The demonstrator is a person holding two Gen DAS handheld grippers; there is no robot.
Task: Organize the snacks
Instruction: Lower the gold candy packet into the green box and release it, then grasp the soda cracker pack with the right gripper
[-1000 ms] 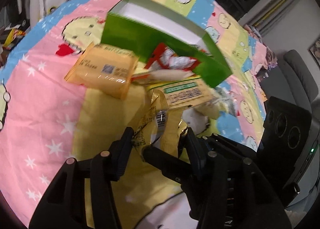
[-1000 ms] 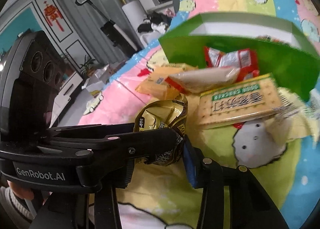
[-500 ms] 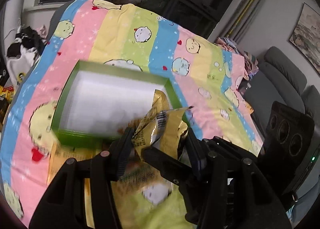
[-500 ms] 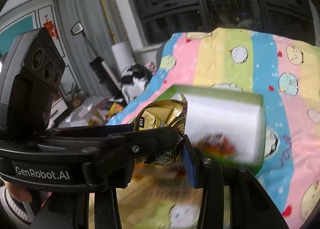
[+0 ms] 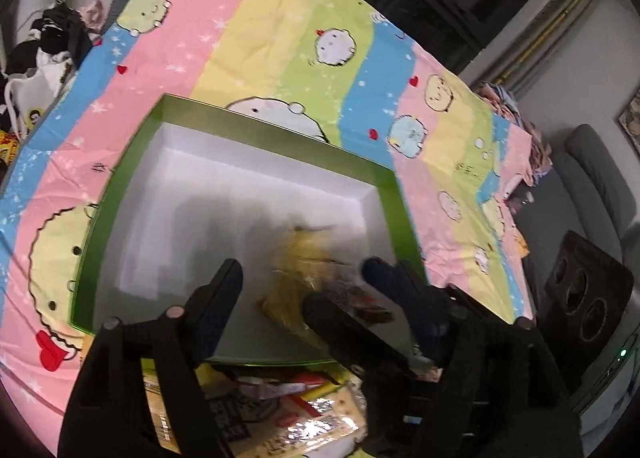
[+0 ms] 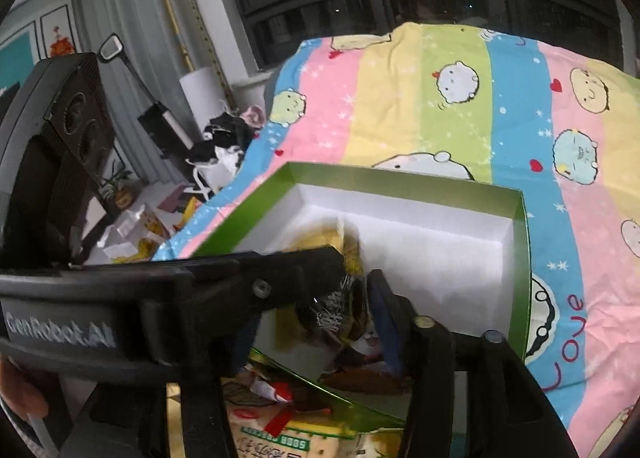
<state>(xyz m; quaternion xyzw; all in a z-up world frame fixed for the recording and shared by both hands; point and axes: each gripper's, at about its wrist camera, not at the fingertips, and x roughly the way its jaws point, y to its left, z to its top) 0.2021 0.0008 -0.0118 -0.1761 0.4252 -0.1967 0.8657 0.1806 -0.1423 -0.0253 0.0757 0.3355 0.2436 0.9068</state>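
A green box point(image 5: 400, 209) with a white inside lies open on the striped cartoon blanket. A gold snack bag point(image 5: 298, 278) shows as a blur over the box floor near its front wall. It hangs between the fingers of my left gripper point(image 5: 300, 286), whose jaws are opening wide and do not touch it. In the right wrist view the same bag point(image 6: 344, 290) sits between the pads of my right gripper point(image 6: 320, 318), whose jaws are also opening; the bag looks loose. The left gripper's finger point(image 6: 296, 270) crosses in front of it there.
Several more snack packs point(image 5: 304, 418) lie heaped against the box's near wall, among them a cracker pack with a green label point(image 6: 276, 444) and a red and white packet point(image 6: 276, 392). Blanket point(image 6: 440, 97) stretches beyond the box. A grey sofa point(image 5: 600, 185) stands at the right.
Both grippers carried the gold bag up from the snack heap and forward over the open box. Their jaws have now spread, and the bag is slipping free, blurred.
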